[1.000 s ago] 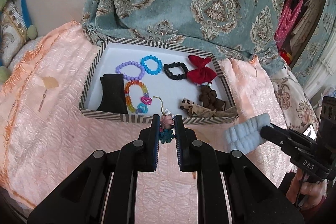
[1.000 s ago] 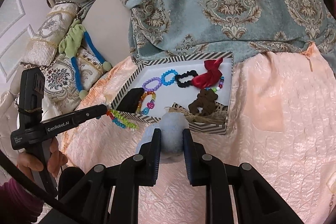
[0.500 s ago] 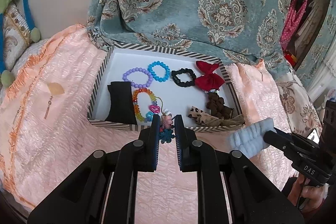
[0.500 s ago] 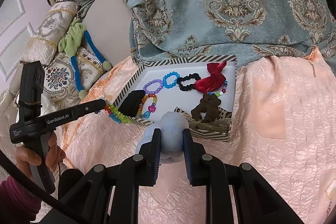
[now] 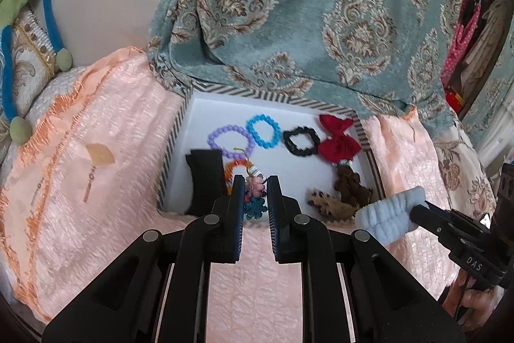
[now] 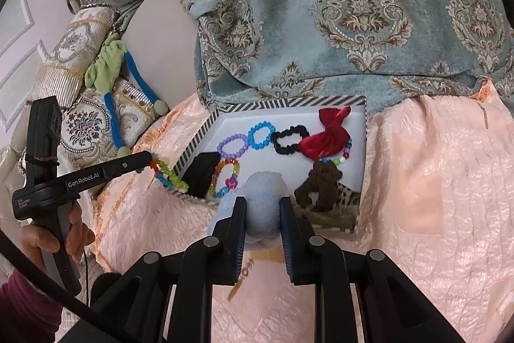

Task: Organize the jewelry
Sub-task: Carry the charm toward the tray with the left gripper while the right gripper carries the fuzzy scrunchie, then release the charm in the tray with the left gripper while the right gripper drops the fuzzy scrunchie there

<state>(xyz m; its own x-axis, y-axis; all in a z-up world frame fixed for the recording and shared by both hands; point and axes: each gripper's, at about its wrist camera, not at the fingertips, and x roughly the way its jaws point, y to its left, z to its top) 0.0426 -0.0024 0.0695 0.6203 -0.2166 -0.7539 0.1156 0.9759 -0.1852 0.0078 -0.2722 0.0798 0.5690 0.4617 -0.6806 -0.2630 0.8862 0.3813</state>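
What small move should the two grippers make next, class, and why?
Probably carry both loads over the striped-rim white tray: the left gripper is shut on a multicoloured bead bracelet and the right gripper on a fluffy pale-blue scrunchie, both at its near edge.

Home bedroom: peach quilted bedspread (image 5: 96, 182), ornate pillows (image 6: 90, 124), hanging clothes (image 5: 465, 31).

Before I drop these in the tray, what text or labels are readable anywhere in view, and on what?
"GenRobot.AI": white print on the arm of the left tool, seen from the right wrist view.
"DAS": white letters on the body of the right tool, seen from the left wrist view.
Small white label near the left tool's handle: too small to read.
Tan marking on the pink bedspread: partly hidden, unreadable.
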